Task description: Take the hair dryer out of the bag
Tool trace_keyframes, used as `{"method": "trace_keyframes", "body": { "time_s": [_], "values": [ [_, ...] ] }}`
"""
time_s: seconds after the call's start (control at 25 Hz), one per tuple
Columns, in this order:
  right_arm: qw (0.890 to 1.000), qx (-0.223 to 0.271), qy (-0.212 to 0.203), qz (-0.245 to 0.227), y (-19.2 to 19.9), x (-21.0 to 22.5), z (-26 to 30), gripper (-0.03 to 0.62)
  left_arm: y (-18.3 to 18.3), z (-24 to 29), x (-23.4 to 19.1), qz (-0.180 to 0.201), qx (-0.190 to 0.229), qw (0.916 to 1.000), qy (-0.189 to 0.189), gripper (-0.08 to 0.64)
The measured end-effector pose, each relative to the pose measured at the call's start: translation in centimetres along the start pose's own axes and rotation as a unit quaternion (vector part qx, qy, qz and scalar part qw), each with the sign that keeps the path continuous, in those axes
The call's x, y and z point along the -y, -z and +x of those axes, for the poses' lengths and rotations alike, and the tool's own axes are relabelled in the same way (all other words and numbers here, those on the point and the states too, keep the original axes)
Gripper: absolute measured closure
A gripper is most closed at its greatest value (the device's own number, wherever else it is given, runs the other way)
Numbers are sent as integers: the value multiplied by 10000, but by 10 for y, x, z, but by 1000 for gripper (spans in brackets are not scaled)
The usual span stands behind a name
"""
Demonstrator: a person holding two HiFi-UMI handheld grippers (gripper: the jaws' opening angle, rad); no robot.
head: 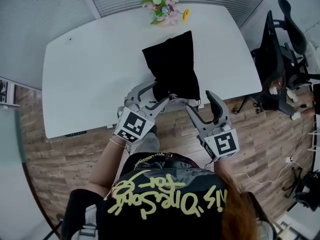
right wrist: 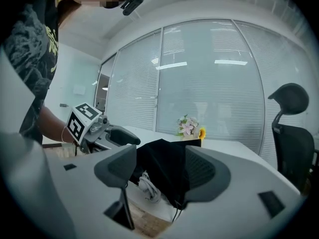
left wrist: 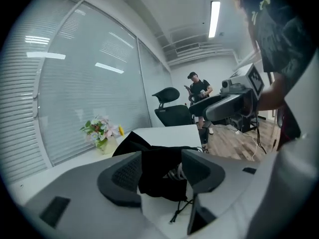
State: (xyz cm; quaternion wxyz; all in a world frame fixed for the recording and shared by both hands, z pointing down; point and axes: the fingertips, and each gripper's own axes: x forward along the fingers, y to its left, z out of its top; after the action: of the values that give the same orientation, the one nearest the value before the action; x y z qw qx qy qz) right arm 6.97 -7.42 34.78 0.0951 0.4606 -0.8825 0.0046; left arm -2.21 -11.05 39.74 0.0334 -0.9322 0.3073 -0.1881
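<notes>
A black drawstring bag [head: 172,64] lies on the white table [head: 90,69], its mouth at the near edge. The hair dryer itself is hidden inside; only a white coiled cable [right wrist: 147,183] peeks from the mouth. My left gripper [head: 155,95] is open at the mouth's left corner, and the bag's cloth [left wrist: 159,173] shows in the gap between its jaws. At the right corner my right gripper [head: 201,104] is open too, with the bag [right wrist: 164,173] in front of and between its jaws. The left gripper [right wrist: 94,128] also appears in the right gripper view.
A vase of flowers [head: 162,6] stands at the table's far edge behind the bag. Black office chairs [head: 280,59] are to the right on the wood floor. A person [left wrist: 197,91] stands far back in the room. The bag's drawstring [left wrist: 182,210] dangles over the table's near edge.
</notes>
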Motion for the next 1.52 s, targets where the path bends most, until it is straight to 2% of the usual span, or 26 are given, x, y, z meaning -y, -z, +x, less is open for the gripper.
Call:
{"method": "trace_keyframes", "body": {
  "time_s": [0.12,0.48,0.72,0.8,0.96,1.04,1.24,1.4,1.52],
  "values": [
    [9994,-285,201,76,7,9,5,302,5,16,-2,142,-142,9996,205,316],
    [9974,-377,563,230,20,23,7,302,21,36,-4,954,-580,9927,448,342],
    [9977,-288,586,172,19,17,13,302,31,41,-9,1171,-776,9888,511,397],
    [9977,-248,611,163,19,17,14,302,33,43,-11,1187,-801,9883,528,409],
    [9964,-336,717,300,18,16,11,302,33,46,-13,1148,-854,9878,614,515],
    [9960,-364,768,292,20,16,9,302,30,45,-12,1097,-853,9876,724,540],
    [9951,-388,874,266,22,16,7,302,14,43,-8,993,-701,9870,1053,558],
    [9962,-380,779,43,19,9,9,302,0,43,-8,887,-603,9860,1275,558],
    [9956,-493,773,-203,20,6,10,302,-6,46,-9,499,-532,9868,1445,558]
  ]
}}
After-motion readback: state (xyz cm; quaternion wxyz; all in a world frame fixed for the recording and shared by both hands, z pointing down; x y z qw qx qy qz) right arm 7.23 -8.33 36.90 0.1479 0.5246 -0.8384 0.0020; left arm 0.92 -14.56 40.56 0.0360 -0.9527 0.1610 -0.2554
